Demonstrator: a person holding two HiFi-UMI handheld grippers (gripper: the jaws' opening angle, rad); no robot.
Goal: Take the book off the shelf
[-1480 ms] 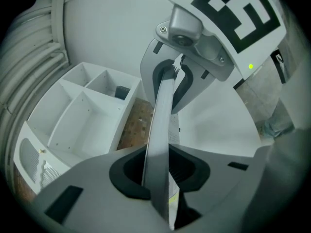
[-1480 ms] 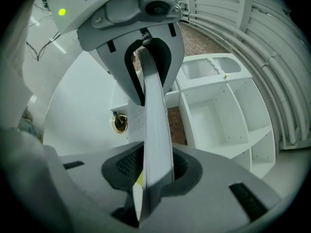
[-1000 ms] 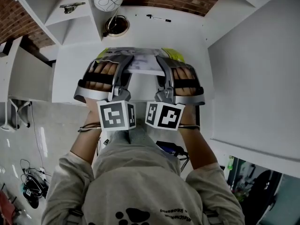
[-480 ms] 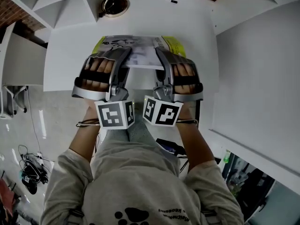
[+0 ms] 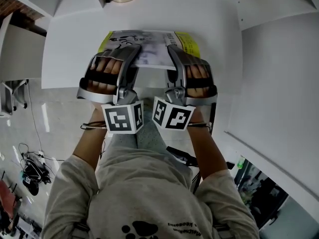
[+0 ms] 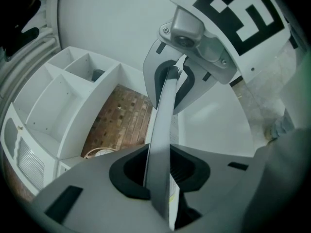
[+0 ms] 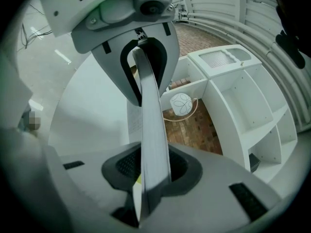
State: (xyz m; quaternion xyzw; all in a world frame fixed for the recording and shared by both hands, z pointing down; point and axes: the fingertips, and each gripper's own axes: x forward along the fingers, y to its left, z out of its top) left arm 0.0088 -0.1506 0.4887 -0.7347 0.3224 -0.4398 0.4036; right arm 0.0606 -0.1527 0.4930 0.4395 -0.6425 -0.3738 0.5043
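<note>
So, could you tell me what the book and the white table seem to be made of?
The book: paper, probably; thin, with a printed grey and yellow cover. The table: smooth plain white top, likely painted or laminated board; no grain shows.

The person wears a light grey sweatshirt (image 5: 144, 193) with a black paw print (image 5: 140, 229) and a short line of small dark print on it. The sleeves (image 5: 67, 195) are of the same grey. The left tongs (image 5: 133, 51) and the right tongs (image 5: 173, 51) have silver-grey shells, with black straps (image 5: 102, 77) across the handles. Each one carries a white cube (image 5: 123, 117) with black square markers. A thin dark cable (image 5: 92, 127) loops at the left wrist. Inside, the jaws have black ribbed pads (image 6: 186, 170).
</note>
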